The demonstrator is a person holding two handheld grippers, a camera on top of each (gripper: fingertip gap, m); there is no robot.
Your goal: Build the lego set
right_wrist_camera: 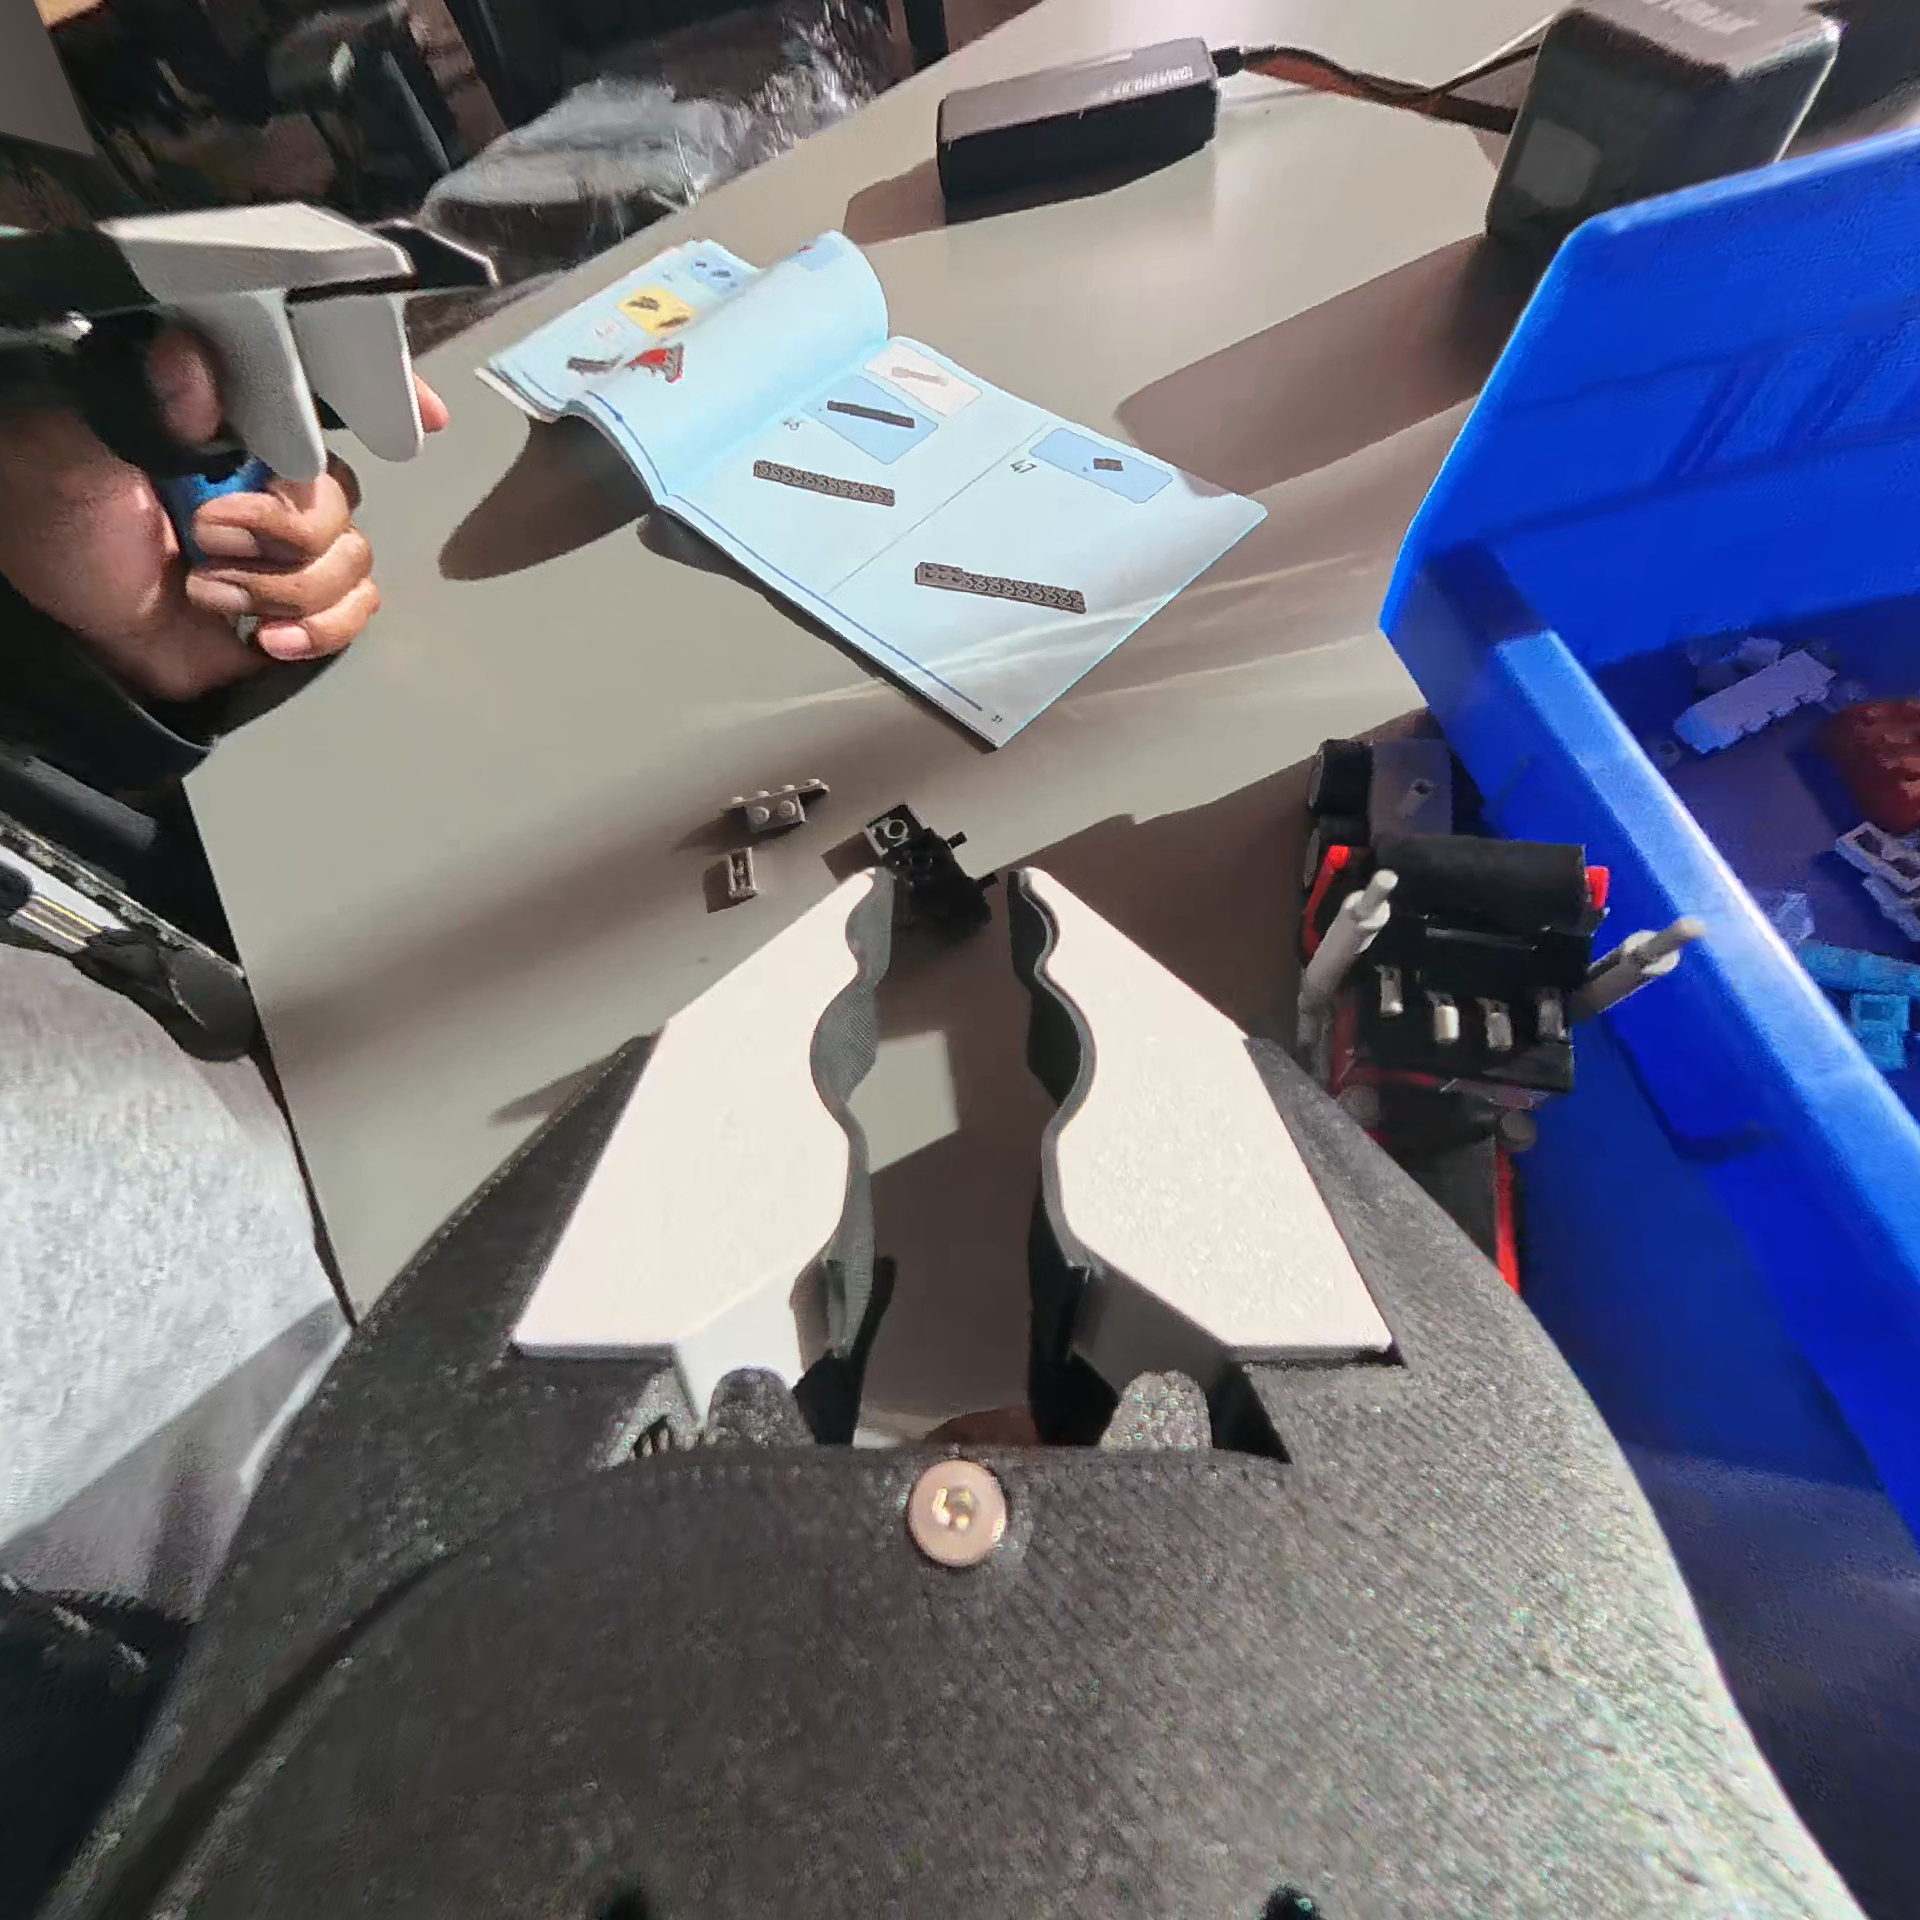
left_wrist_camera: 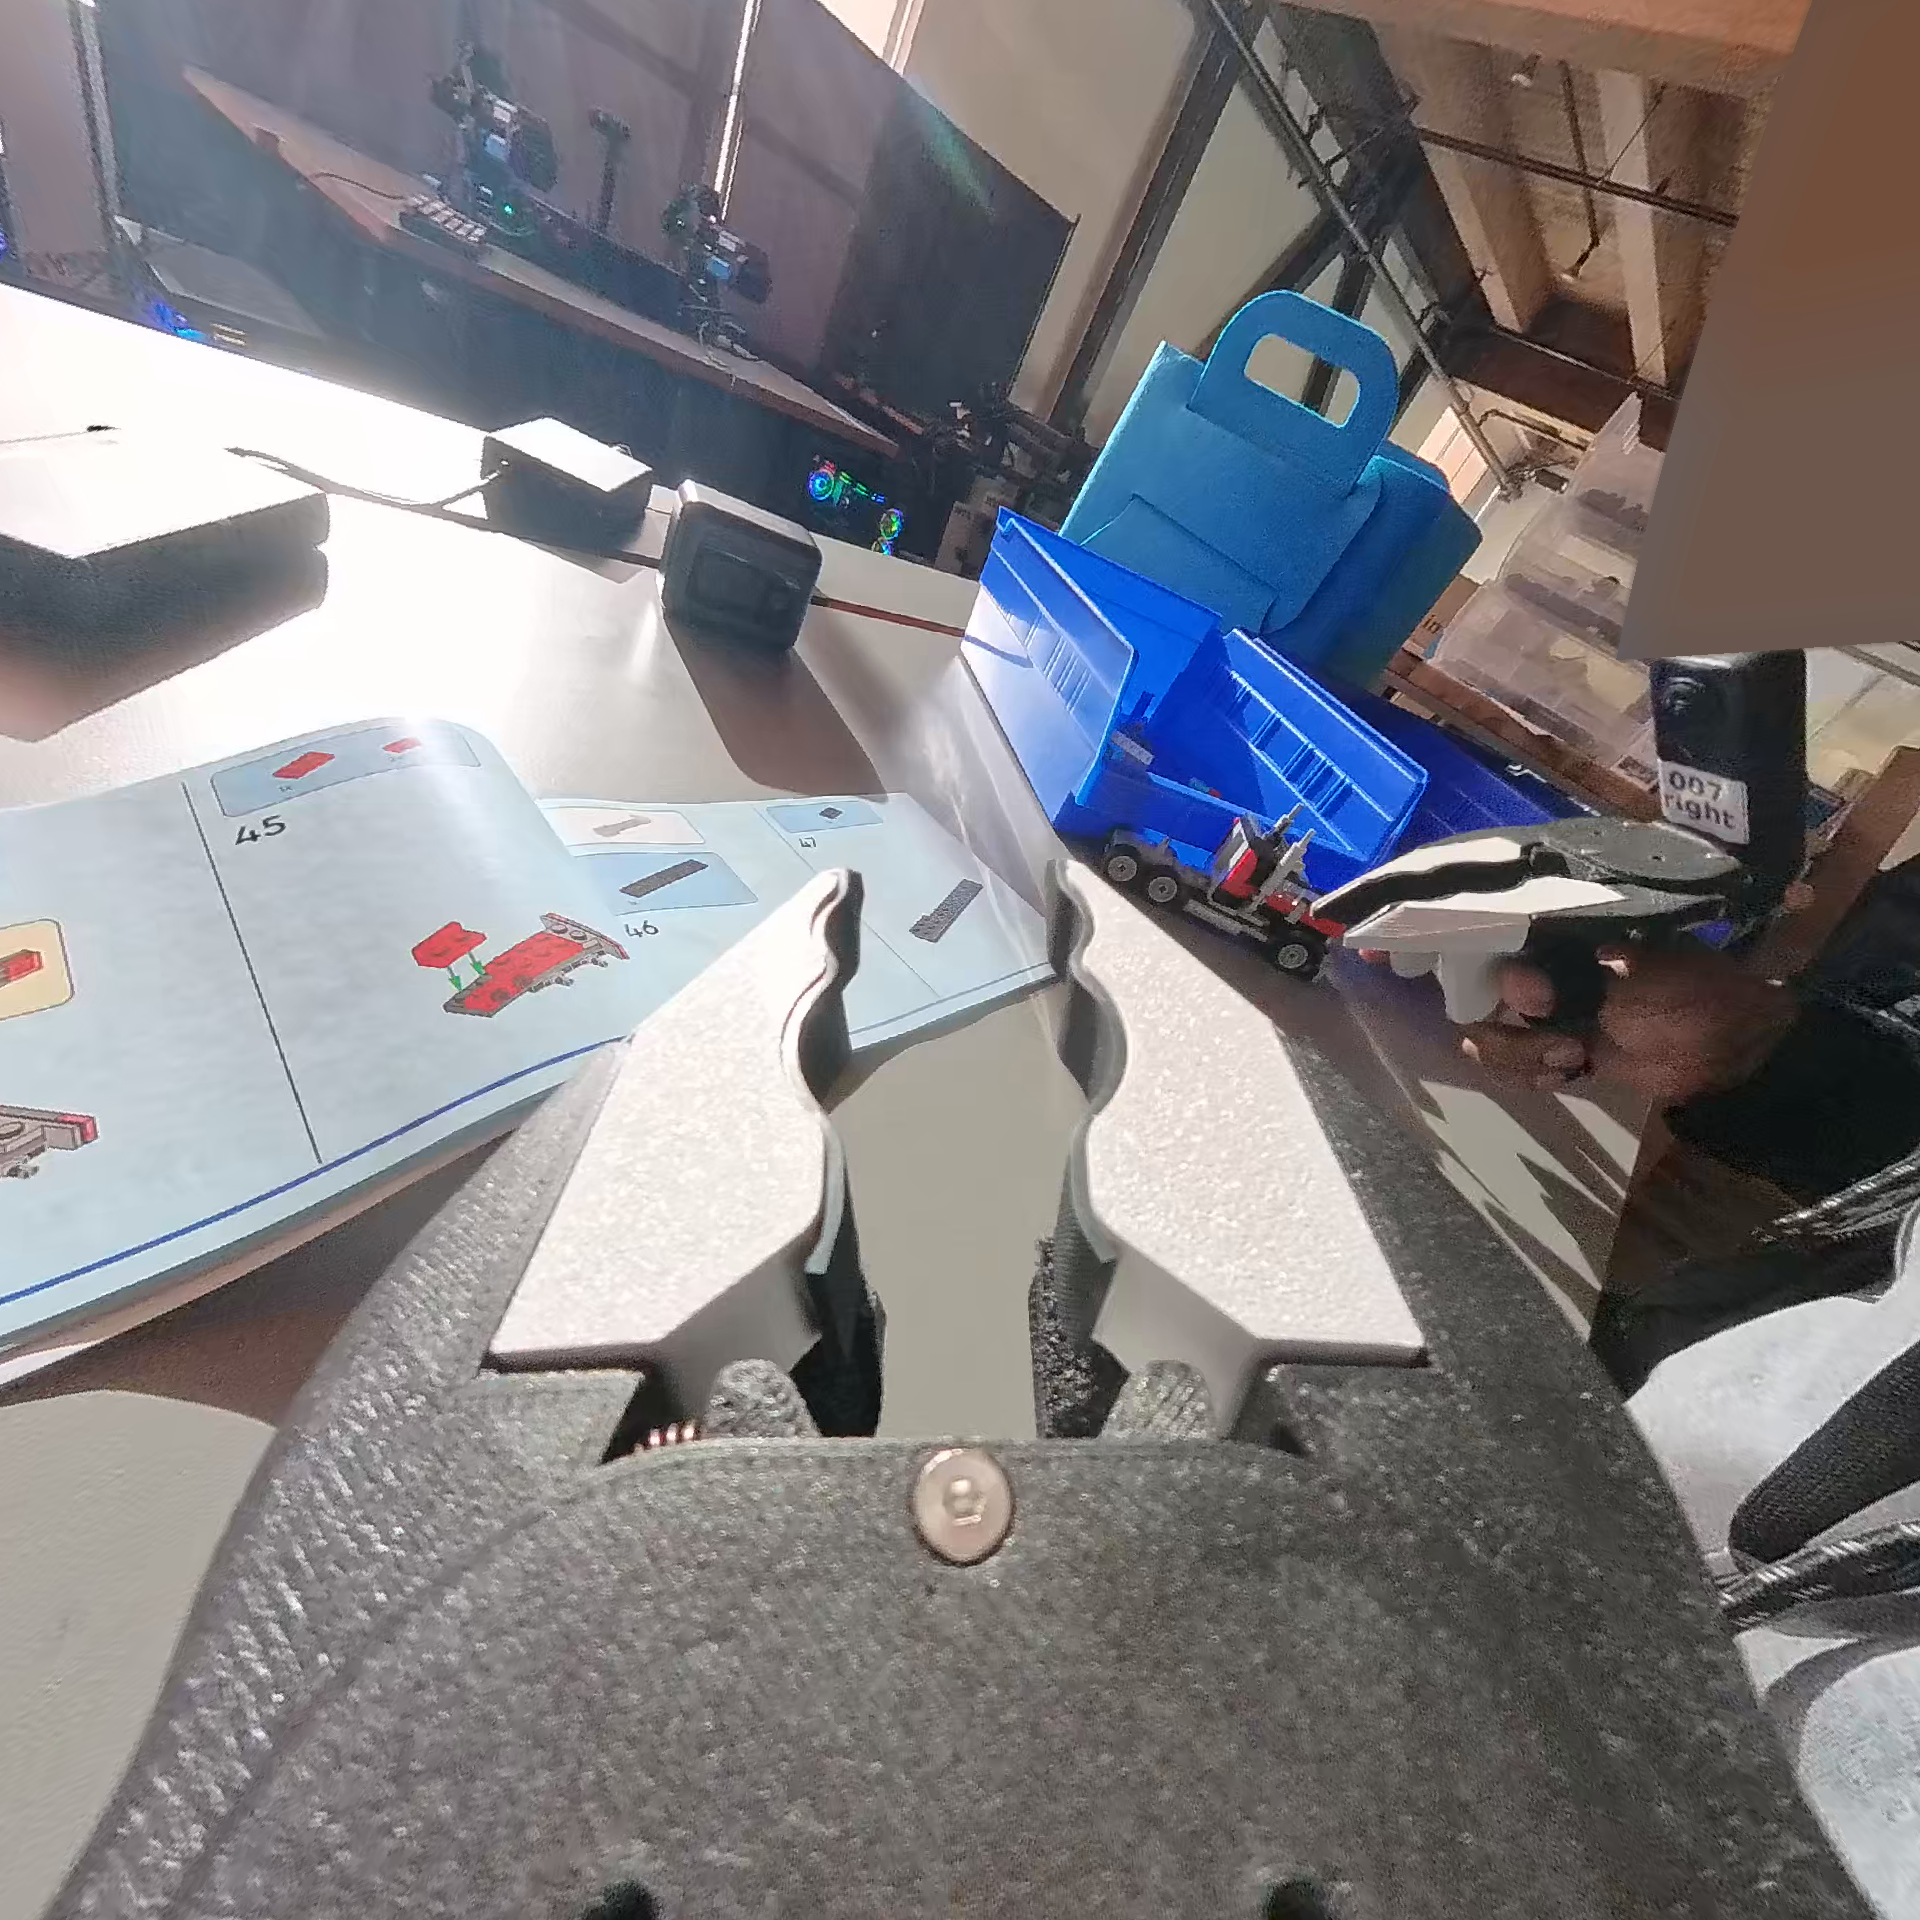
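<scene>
My right gripper [right_wrist_camera: 948, 888] is open and low over the grey table [right_wrist_camera: 520, 935]. A small black Lego piece [right_wrist_camera: 923, 868] lies on the table right at its fingertips, between them, not gripped. Two small grey pieces [right_wrist_camera: 774, 805] [right_wrist_camera: 736, 871] lie just left of it. The part-built red and black Lego truck [right_wrist_camera: 1455, 966] stands to the right against the blue bin [right_wrist_camera: 1662, 468]. My left gripper [left_wrist_camera: 954, 894] is open, empty, and held above the open instruction booklet [left_wrist_camera: 312, 987]. In the left wrist view the truck [left_wrist_camera: 1226, 883] sits beside the right gripper [left_wrist_camera: 1335, 914].
The blue bin holds several loose bricks [right_wrist_camera: 1756, 696]. A blue felt bag [left_wrist_camera: 1278, 488] stands behind the bin [left_wrist_camera: 1195, 675]. Black boxes with cables [left_wrist_camera: 566, 478] [left_wrist_camera: 738, 582] sit at the table's far side. The left gripper [right_wrist_camera: 348, 452], held in a hand, shows in the right wrist view. The tips of one gripper are about 25 cm away from the tips of the other.
</scene>
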